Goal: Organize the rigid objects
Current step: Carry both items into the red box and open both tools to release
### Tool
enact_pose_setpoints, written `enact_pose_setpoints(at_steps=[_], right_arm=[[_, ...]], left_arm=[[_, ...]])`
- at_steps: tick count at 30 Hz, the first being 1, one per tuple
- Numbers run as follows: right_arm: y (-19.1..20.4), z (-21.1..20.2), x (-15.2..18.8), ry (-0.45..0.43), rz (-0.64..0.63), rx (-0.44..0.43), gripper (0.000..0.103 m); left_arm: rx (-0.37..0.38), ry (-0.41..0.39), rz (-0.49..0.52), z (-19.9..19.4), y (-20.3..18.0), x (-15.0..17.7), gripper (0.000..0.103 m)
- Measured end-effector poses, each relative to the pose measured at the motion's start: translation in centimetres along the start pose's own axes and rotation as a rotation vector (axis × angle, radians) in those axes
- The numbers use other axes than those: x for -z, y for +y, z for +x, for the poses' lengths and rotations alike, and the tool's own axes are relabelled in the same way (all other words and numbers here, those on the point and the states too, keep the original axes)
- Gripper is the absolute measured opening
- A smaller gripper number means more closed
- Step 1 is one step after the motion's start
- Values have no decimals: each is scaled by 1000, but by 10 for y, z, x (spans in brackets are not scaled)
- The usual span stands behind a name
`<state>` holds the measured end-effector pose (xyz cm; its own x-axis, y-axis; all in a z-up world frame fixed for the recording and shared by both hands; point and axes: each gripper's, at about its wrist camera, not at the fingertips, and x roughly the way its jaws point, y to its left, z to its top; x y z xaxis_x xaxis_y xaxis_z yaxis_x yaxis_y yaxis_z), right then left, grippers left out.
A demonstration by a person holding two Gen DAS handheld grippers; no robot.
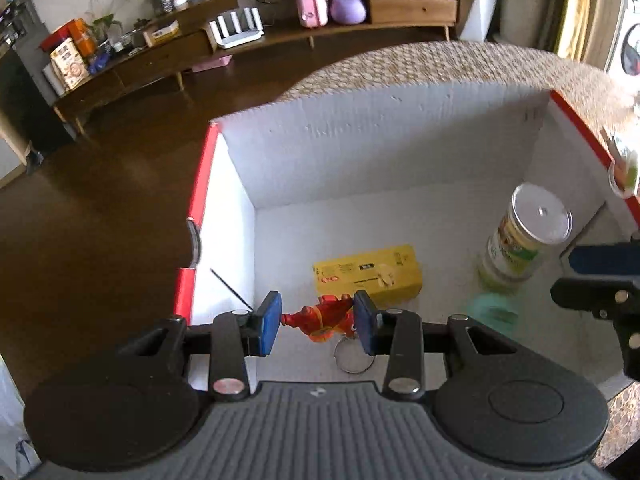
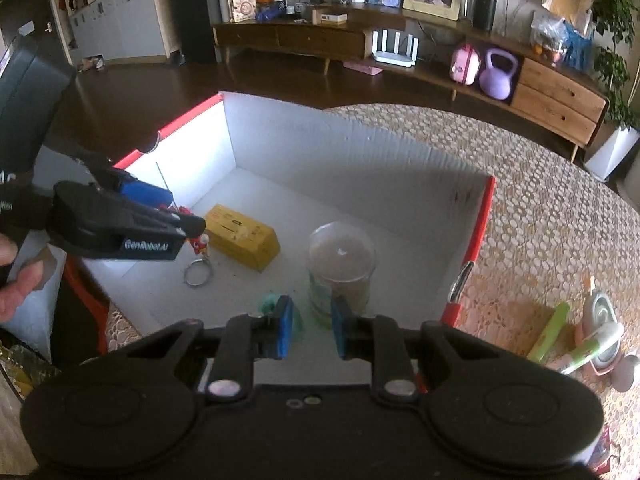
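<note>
We have the small red and orange plastic figurine keychain [image 1: 320, 318] clamped between the blue pads of our left gripper [image 1: 316, 322], held low inside the white corrugated box with red rim [image 1: 198, 200]. Its thin metal split ring [image 1: 354, 356] dangles below the figure and, in the right wrist view, seems to hang just above or on the box floor; we cannot tell which. We judge the toy light and stiff, with a lumpy outline that gives the pads an uneven bite, so the torso, where we hold it, looks like the safest place. The ring hangs free and could swing or snag on release.

Just behind the figure lies a flat yellow cardboard carton [image 1: 368, 274] on the box floor, near the toy but apart from it. Further to the right stands a clear plastic jar with a transparent lid and green label [image 1: 520, 240], upright, and beside its base sits something pale green and blurred [image 1: 494, 312] that we cannot identify.

Our right gripper [image 2: 310, 332] hovers over the near edge of the box with its jaws apart and nothing between them, the jar just ahead of the pads.

The box rests on a desk covered with a woven beige patterned cloth [image 2: 540, 220], where a few pastel green and pink items [image 2: 584, 340] lie outside the box, well apart from it.
</note>
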<state>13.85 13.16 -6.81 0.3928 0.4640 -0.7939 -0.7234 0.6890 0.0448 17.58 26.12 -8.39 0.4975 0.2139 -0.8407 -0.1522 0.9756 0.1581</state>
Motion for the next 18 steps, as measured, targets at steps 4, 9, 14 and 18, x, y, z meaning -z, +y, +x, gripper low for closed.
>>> enact_pose_setpoints(at_steps=[4,9,14,18], right_arm=[[-3,0,3,-6,6,-5,25],[-3,-5,5,-20,12,-23,29],[-4,-11,7,-26,21,-33,31],[-7,-17,9,-37,26,-37,33]], left_arm=[[15,29,9,7,-5,4,38],[18,48,7,11,-8,8,39],[25,33,-9,6,-7,6,41],[20,3,-16,-2,-9,9,54]])
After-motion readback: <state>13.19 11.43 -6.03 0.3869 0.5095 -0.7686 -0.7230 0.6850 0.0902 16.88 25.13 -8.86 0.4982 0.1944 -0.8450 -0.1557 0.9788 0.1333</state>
